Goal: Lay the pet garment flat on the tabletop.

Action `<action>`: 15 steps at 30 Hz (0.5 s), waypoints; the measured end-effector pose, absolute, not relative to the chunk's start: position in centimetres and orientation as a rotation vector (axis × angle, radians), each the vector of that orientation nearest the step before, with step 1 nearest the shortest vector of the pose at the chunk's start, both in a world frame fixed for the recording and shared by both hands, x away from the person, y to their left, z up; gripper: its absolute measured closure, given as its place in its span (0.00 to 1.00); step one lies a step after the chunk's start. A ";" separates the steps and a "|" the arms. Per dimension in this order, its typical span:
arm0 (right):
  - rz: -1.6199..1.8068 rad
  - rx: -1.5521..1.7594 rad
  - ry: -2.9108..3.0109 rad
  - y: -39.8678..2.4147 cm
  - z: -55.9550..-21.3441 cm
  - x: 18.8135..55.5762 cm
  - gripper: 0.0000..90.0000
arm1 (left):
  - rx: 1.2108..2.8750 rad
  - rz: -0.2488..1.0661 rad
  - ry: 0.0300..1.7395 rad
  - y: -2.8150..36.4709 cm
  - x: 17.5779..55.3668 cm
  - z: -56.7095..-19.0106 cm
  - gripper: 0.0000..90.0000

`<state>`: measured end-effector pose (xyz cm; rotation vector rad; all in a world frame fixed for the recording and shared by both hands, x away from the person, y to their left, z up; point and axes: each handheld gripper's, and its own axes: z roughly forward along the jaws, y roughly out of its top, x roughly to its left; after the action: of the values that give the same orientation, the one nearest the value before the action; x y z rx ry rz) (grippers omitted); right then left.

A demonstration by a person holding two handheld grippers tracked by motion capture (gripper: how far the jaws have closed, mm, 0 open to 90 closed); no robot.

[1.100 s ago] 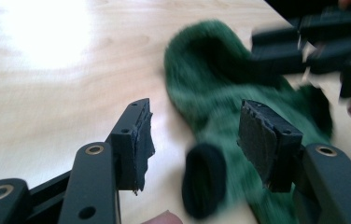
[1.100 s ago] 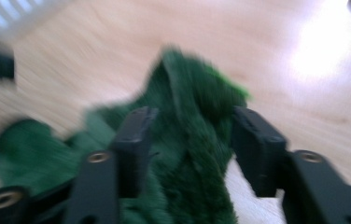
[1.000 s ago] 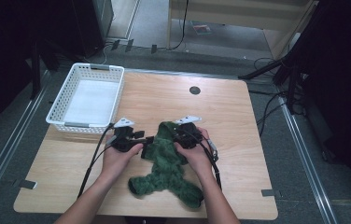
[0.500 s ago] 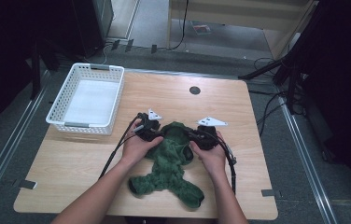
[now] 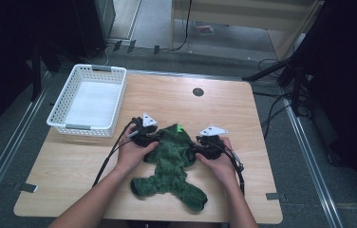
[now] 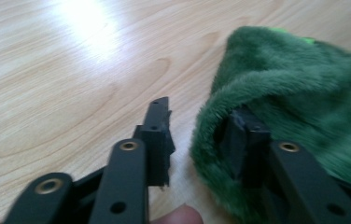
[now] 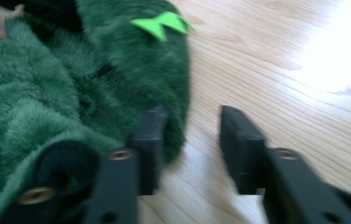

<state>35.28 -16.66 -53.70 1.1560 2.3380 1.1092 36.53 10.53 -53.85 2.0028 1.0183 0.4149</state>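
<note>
Your wooden table (image 5: 176, 99) carries everything here, its pale grain bright under a glare in both gripper views. At its far left corner sits a white slatted basket (image 5: 89, 100), well apart from your hands, and a small dark round hole (image 5: 198, 91) marks the tabletop toward the far edge, near the middle.

The green plush garment (image 5: 172, 168) lies near you at the centre of the table, spread flat, with two leg-like ends reaching toward the near edge and its upper part between your two grippers. A small bright green tag (image 7: 162, 22) sticks out at its far end.

Your left hand (image 5: 131, 153) holds the left gripper (image 6: 199, 128) at the garment's left edge. In the left gripper view its jaws stand apart: one has slipped under a fold of the plush, the other rests bare over the wood just beside the fabric, so nothing is clamped between them.

Your right hand (image 5: 219, 164) holds the right gripper (image 7: 192, 140) at the garment's right edge. In the right gripper view its jaws are likewise spread, one touching the fur's edge and the other over bare table, with a gap of wood showing between them.

A black cable (image 5: 112, 152) trails from the left gripper toward the near left.
</note>
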 end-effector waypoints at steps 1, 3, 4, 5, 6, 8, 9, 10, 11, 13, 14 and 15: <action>1.157 1.184 2.331 -17.2 -53.3 35.4 0.57 | 1.975 0.412 0.971 11.0 36.2 -53.5 0.70; 1.261 1.222 2.307 -18.0 -52.2 35.3 0.58 | 1.910 0.406 0.901 11.6 35.7 -52.9 0.69; 1.326 1.229 2.282 -18.2 -51.5 35.3 0.61 | 1.892 0.413 0.893 11.7 35.7 -52.6 0.69; 1.387 1.231 2.266 -18.2 -50.8 35.3 0.63 | 1.874 0.437 0.902 11.7 35.8 -52.4 0.69; 1.439 1.237 2.247 -18.0 -50.2 35.3 0.66 | 1.850 0.448 0.931 11.5 36.0 -52.1 0.69; 1.465 1.265 2.194 -17.1 -49.4 35.7 0.70 | 1.811 0.433 1.050 11.0 37.1 -51.9 0.68; 1.438 1.313 2.173 -16.4 -49.3 36.0 0.71 | 1.810 0.405 1.113 10.7 37.7 -52.0 0.66; 1.408 1.347 2.159 -15.7 -49.6 36.5 0.71 | 1.828 0.373 1.165 10.3 38.4 -52.2 0.64; 1.369 1.375 2.162 -15.0 -50.1 37.0 0.70 | 1.865 0.336 1.201 9.7 38.9 -52.6 0.62; 1.277 1.429 2.200 -14.0 -51.4 37.9 0.70 | 1.918 0.345 1.190 9.0 38.9 -53.0 0.62; 1.241 1.453 2.221 -13.7 -52.1 38.1 0.70 | 1.947 0.357 1.181 8.8 38.8 -53.1 0.63; 1.207 1.460 2.240 -13.6 -52.5 38.1 0.71 | 1.967 0.344 1.173 8.7 38.5 -53.3 0.62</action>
<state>38.14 -13.58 -52.50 1.4597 2.2398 1.2073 38.55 8.73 -53.26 1.9669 1.1726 0.3442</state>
